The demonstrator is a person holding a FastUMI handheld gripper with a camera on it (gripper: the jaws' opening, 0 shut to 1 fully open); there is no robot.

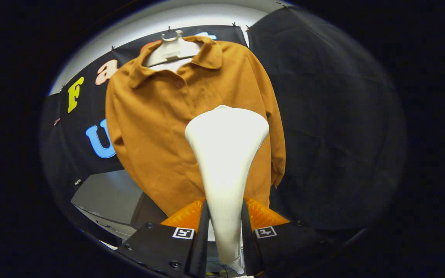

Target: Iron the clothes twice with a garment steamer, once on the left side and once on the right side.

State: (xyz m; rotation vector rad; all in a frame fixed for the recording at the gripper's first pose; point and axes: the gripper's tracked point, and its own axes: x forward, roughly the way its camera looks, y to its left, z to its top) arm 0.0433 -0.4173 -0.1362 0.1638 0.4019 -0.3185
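A brown collared shirt (160, 127) hangs on a white hanger (174, 48) against the booth's black cloth wall. My gripper (224, 227) is shut on the white garment steamer (226, 154), both fingers pressing on its narrow handle. The steamer's wide head rises beyond the fingers and faces the shirt's front, right of the button placket and about mid-height. I cannot tell whether the head touches the cloth. The steamer hides the shirt's middle and lower right part.
A grey table surface (106, 197) lies below the shirt, left of the fingers. Black cloth (334, 127) covers the wall to the right of the shirt. A white wall strip (137, 27) runs above the cloth.
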